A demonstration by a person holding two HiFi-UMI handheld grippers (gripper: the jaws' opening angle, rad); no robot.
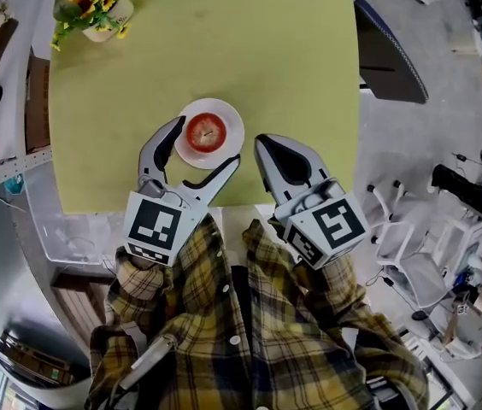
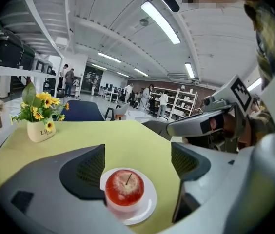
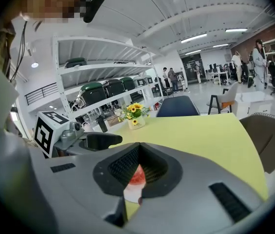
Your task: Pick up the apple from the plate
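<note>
A plaid shirt point(image 1: 224, 331) is seen closest, with two sleeves reaching forward, and two grippers are carried ahead of it, each bearing one marker cube. The left gripper point(image 1: 206, 143) is held with its jaws spread wide. One red apple point(image 1: 205, 131) is seen between them, nearer the left jaw, and neither pad is pressed against it. The apple is set upright, stem up, on one white plate point(image 1: 232, 131) near the front edge of one yellow-green table point(image 1: 224, 49). The right gripper point(image 1: 262, 143) is kept just beside the plate with its jaws clenched and nothing grasped. One white pot of sunflowers point(image 1: 100, 2) is placed at the far left corner, well apart from the plate.
</note>
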